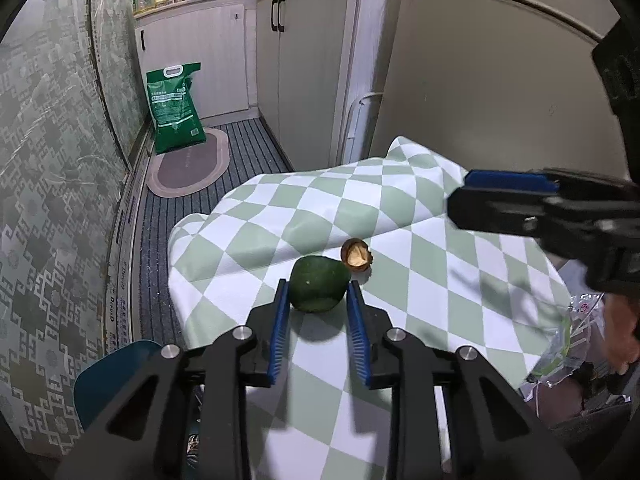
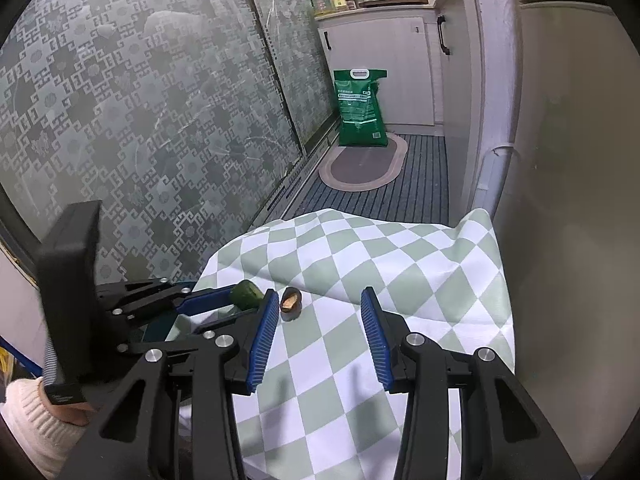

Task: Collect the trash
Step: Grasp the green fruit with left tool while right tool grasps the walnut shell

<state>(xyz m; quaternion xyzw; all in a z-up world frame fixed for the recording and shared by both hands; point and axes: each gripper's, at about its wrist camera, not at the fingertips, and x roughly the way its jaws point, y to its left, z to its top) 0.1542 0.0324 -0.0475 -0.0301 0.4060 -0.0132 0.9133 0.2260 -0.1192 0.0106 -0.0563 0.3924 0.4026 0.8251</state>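
Note:
A dark green fruit peel (image 1: 318, 284) lies on the green-and-white checked tablecloth (image 1: 440, 280). My left gripper (image 1: 318, 296) is open with its blue pads on either side of the peel, apparently not touching it. A brown nut shell (image 1: 355, 258) lies just behind the peel. In the right wrist view the peel (image 2: 246, 294) and the shell (image 2: 291, 302) lie left of centre. My right gripper (image 2: 320, 316) is open and empty above the cloth, right of the shell. It also shows in the left wrist view (image 1: 472, 196) at the right.
A clear plastic bag (image 1: 564, 340) hangs at the table's right edge. A green sack (image 1: 176, 108) stands on the striped floor by an oval mat (image 1: 188, 166). Patterned glass doors (image 2: 140, 120) run along the left, white cabinets (image 1: 304, 60) and a wall on the right.

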